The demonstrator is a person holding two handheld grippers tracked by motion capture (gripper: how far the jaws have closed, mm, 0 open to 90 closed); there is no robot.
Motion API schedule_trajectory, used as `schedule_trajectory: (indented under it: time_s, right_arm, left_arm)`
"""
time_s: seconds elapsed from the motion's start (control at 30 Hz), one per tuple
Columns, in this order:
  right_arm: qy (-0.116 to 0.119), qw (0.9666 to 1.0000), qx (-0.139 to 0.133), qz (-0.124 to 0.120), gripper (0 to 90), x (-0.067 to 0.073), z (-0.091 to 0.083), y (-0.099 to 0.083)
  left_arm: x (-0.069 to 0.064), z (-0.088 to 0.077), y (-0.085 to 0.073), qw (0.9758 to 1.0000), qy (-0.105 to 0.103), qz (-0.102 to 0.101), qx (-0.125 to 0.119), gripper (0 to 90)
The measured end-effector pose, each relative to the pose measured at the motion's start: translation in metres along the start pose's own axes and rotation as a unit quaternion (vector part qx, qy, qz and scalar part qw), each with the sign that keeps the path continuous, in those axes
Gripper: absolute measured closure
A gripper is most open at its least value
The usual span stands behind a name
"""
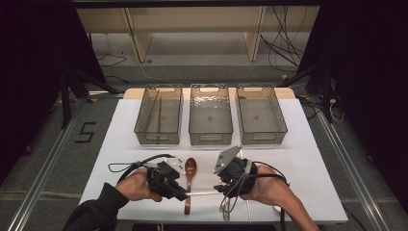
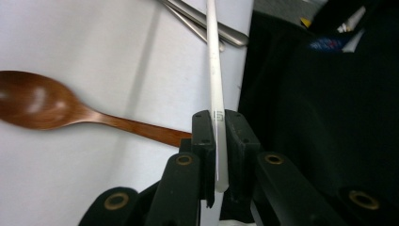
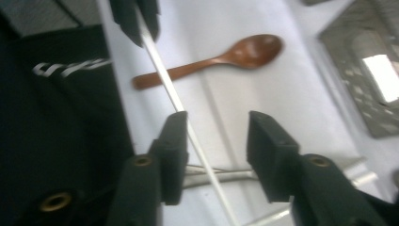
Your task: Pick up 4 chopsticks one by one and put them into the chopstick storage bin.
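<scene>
A white chopstick [image 2: 216, 89] is clamped between the fingers of the left gripper [image 2: 219, 136]. The right gripper [image 3: 215, 141] is held with its fingers apart, the chopstick against one finger. The chopstick is seen lifted off the worktop [image 1: 308, 159], with a wooden spoon [image 1: 189, 172] at 12 o'clock and metal cutlery [image 2: 207, 21] beyond.

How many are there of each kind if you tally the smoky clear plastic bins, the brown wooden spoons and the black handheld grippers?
Smoky clear plastic bins: 3
Brown wooden spoon: 1
Black two-jaw grippers, left gripper and right gripper: 2
Total: 6
</scene>
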State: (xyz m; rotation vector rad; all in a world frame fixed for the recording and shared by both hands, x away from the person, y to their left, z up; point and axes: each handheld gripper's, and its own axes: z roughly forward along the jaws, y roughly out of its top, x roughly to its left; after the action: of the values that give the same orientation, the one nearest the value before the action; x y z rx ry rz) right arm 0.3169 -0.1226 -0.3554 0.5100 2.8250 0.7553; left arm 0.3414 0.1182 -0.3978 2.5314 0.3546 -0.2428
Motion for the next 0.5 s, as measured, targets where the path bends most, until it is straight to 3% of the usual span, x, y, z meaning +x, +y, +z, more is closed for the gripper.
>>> schedule_trajectory:
  time_s: [0.07,0.17,0.3,0.5]
  right_arm:
    - [-0.009,0.9997,-0.012,0.017,51.0,-0.005,-0.002,-0.006]
    - [-0.027,0.9971,-0.03,0.065,45.9,-0.014,-0.004,-0.02]
    - [-0.045,0.9903,-0.047,0.123,40.4,-0.024,-0.009,-0.035]
    - [-0.064,0.9805,-0.037,0.182,33.9,-0.032,-0.005,-0.054]
  left_arm:
    - [0.002,-0.006,-0.002,0.9998,0.01,-0.01,-0.012,82.9]
    - [0.006,-0.016,-0.005,0.9991,0.026,-0.024,-0.024,82.9]
    - [0.014,-0.03,-0.011,0.9968,0.05,-0.045,-0.043,82.9]
    - [0.022,-0.044,-0.017,0.9909,0.086,-0.076,-0.07,82.9]
